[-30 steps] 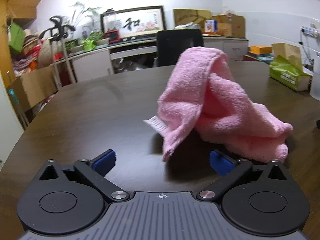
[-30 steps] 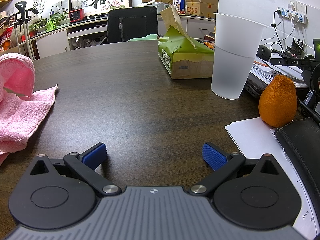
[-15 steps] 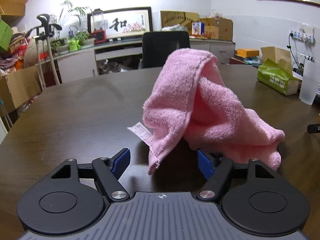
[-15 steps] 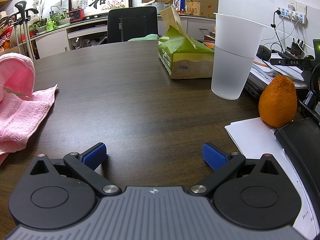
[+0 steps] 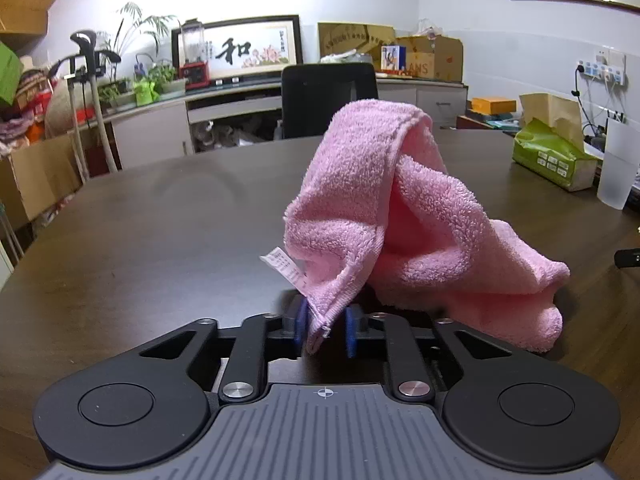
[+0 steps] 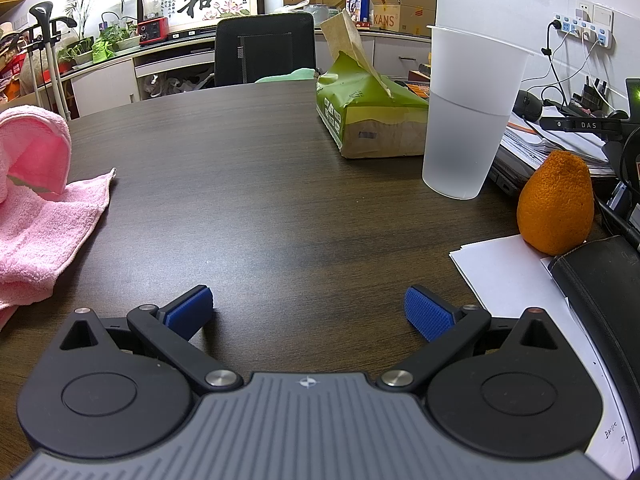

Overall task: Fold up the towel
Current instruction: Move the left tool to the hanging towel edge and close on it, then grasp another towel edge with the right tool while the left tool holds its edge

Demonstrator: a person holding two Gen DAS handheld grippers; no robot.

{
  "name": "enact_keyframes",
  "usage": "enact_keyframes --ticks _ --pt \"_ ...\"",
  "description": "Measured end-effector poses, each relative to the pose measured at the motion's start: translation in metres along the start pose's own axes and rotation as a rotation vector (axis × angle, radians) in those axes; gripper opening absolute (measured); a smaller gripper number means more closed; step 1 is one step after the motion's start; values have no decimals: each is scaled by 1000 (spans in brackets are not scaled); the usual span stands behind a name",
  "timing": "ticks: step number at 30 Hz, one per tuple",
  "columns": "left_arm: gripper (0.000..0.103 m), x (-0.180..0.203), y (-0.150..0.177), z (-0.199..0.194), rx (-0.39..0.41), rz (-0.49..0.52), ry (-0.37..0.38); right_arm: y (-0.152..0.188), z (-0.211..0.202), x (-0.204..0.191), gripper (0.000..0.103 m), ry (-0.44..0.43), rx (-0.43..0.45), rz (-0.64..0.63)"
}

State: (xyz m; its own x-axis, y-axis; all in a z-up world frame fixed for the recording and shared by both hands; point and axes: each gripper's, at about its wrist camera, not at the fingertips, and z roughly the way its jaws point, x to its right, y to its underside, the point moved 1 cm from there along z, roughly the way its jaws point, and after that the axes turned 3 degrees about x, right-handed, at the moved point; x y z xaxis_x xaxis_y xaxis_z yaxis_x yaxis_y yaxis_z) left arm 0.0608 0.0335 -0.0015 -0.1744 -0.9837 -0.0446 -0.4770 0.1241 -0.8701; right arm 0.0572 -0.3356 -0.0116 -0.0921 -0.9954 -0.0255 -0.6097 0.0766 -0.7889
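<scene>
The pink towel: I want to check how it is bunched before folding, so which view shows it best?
The left wrist view: the pink towel stands heaped mid-frame, one hanging corner between the closing left gripper pads. The right wrist view shows only its edge at the picture's left margin.

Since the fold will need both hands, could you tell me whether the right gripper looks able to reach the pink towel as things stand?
Probably yes: the right gripper is open over bare table, and nothing lies between it and the pink towel off to its left.
</scene>
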Motion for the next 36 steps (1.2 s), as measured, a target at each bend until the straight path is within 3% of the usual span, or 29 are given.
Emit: enact_keyframes --ticks 10,15,21,25,28,32,36 --pt "4 -24 -5 -3 17 -54 -27 1 -8 9 103 -59 46 65" --pt "4 -41 -10 -9 30 -89 -49 -9 -23 -3 103 -197 60 140" --pt "4 -54 -12 -7 10 -88 -107 -49 -34 -80 103 -298 59 -64" --pt "4 -59 -12 -1 -16 -81 -138 -75 -20 -130 102 -401 69 -108" --pt "4 -62 -11 2 -27 -79 -137 -86 4 -165 97 -426 43 -137" --pt "5 -65 -9 7 -50 -73 -141 -92 38 -185 77 -440 -11 -147" --pt "5 -66 -8 7 -60 -74 -137 -95 64 -190 75 -509 -79 -111"
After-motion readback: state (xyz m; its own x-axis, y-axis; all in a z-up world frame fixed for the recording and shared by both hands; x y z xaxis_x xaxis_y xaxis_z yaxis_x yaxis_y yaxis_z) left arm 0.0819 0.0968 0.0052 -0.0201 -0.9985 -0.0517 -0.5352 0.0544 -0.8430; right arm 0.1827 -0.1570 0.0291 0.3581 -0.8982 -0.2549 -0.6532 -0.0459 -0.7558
